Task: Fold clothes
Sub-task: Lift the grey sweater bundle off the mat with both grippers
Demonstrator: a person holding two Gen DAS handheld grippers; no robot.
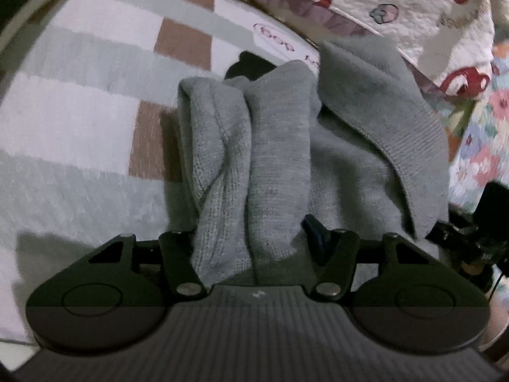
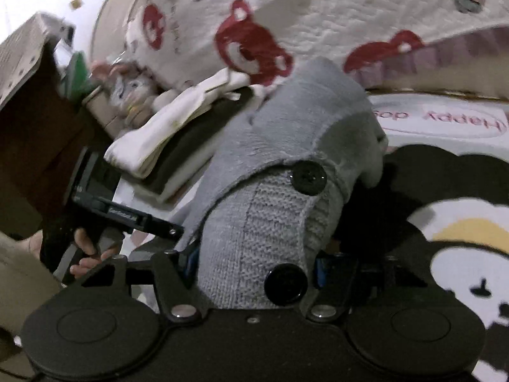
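A grey knitted cardigan [image 1: 280, 146] hangs bunched over the striped rug, lifted between both grippers. My left gripper [image 1: 254, 238] is shut on a thick fold of it, the cloth hiding the fingertips. In the right wrist view the same grey cardigan [image 2: 270, 216] shows its button band with two black buttons [image 2: 308, 177]. My right gripper [image 2: 254, 264] is shut on that band, one button sitting just at the jaws. The left gripper's black body [image 2: 127, 216] and the hand holding it appear at the left of the right wrist view.
A striped grey, white and brown rug [image 1: 79, 121] lies below. A white quilt with red bears [image 2: 286, 16] hangs behind. Folded white and dark clothes [image 2: 165, 140] are stacked at the left, beside a brown cabinet [image 2: 28, 146]. A panda-print mat [image 2: 461, 254] lies to the right.
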